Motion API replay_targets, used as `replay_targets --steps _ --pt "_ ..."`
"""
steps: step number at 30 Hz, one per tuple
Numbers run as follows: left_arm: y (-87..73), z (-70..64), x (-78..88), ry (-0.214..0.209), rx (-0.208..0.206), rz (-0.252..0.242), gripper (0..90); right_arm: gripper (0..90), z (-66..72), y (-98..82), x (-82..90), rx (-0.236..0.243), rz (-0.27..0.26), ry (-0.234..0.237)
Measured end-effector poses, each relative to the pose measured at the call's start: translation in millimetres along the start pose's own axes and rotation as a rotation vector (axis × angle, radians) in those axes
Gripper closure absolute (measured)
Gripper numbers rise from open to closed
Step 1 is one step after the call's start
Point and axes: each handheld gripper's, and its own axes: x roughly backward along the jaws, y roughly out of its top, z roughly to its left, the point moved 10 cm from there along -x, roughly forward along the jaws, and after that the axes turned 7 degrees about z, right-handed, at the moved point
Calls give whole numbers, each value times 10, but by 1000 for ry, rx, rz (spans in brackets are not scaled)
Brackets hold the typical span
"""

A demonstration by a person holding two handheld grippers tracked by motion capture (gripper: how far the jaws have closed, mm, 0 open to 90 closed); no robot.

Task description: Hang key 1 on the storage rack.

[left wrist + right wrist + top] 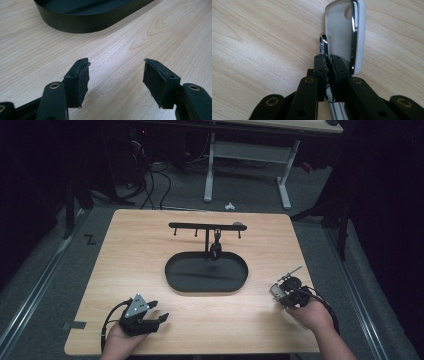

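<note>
I have the right gripper (328,62) clamped on a white, chrome-edged key fob with a metal ring (348,32), lying on the wooden table (125,270), right of the black oval tray (207,272). My left gripper (116,80) rests near-left of that tray, jaws spread, nothing between them.

surface: light wooden table (150,250) | at centre: black oval tray (206,272) with a hook rack (206,226) raised at its back edge | near right front: chrome-and-white key fob (347,32) is laid flat on the wood
</note>
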Motion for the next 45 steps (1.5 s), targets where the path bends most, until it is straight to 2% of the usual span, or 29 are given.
replay_targets --steps 11,21,27,35,37,39,45 --pt "0 -5 1 -3 0 1 378 835 66 -3 -9 27 9 11" --pt "0 -3 0 -3 1 0 378 766 125 -7 -45 50 36 23" --pt "0 -3 0 -3 0 0 378 783 142 6 -48 56 52 17" --pt "-2 0 2 -5 -1 3 378 798 225 47 0 118 44 27" --pt "-3 -1 2 -5 -1 4 378 809 252 39 -11 135 58 32" --pt "-1 -1 2 -4 -1 1 378 814 259 22 -38 160 74 15" --pt "0 -5 3 -5 0 0 378 841 261 15 -43 170 77 9"
